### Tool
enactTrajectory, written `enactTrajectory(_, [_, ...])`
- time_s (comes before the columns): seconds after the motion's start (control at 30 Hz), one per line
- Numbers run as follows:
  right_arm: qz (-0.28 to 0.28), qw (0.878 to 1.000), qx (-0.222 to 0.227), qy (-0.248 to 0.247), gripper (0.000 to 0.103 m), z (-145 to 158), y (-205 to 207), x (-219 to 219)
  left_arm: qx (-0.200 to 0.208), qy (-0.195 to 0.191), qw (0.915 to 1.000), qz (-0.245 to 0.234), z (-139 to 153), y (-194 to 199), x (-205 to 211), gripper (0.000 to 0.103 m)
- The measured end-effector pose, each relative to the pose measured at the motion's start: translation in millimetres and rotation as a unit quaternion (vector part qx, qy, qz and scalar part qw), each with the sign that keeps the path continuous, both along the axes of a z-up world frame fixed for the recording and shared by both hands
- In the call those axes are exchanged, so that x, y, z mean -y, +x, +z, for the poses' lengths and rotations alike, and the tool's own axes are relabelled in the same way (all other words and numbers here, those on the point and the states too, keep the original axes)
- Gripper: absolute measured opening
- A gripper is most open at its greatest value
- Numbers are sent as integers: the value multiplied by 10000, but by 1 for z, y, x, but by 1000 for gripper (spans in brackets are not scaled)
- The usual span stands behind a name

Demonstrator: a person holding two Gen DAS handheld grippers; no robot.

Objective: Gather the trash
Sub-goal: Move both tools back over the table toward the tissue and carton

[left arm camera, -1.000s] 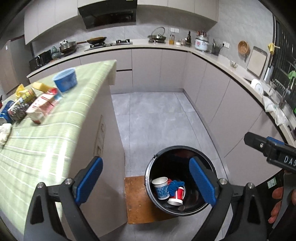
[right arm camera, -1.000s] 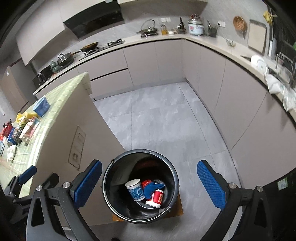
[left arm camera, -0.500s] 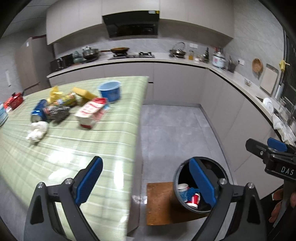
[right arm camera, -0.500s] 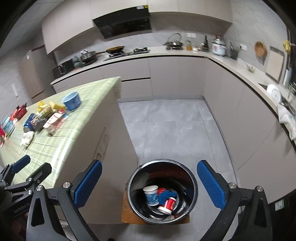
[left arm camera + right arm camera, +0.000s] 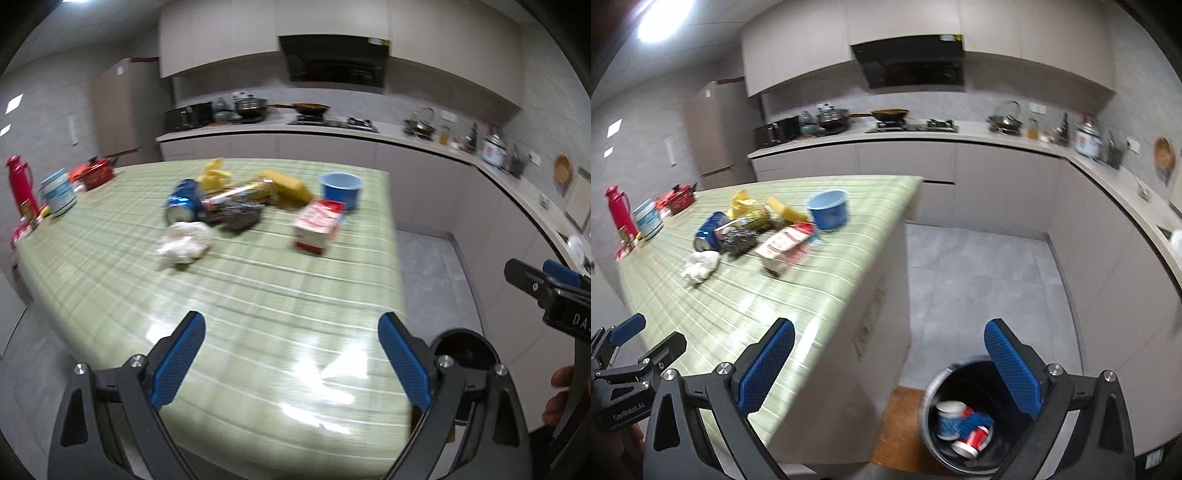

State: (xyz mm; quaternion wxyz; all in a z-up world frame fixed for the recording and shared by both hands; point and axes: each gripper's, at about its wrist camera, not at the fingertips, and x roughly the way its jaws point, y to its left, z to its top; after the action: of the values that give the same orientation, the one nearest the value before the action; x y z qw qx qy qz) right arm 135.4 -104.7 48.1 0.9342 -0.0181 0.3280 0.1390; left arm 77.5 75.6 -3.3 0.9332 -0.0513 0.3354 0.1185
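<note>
Trash lies heaped at twelve o'clock on the green-striped counter (image 5: 258, 295) in the left wrist view: a crumpled white tissue (image 5: 183, 243), blue can (image 5: 183, 202), dark foil bag (image 5: 239, 214), red-and-white carton (image 5: 319, 230) and blue bowl (image 5: 340, 189). The left gripper (image 5: 291, 363) hangs over the near edge, fingers spread and empty, likely lining up a pick. Only the bin's rim (image 5: 463, 336) peeks in at four o'clock.

From the right wrist view, the right gripper (image 5: 886, 367), fingers likewise released, looks into the black bin (image 5: 932, 435) at five o'clock, showing cups (image 5: 948, 419) already dropped inside, which the left view hides.
</note>
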Motion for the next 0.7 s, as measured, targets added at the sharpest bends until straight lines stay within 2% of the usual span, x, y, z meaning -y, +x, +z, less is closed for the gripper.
enactTrajectory(0.07, [87, 9999, 133, -57, 103, 0, 1, -23, 45, -66, 9999, 131, -1, -2, -18, 95])
enactTrajectory(0.27, [217, 9991, -248, -277, 103, -8, 19, -72, 47, -405, 9984, 398, -9, 7, -73, 95])
enactTrajectory(0.7, [284, 9973, -226, -632, 103, -17, 55, -165, -66, -419, 9984, 368, -24, 40, -139, 95])
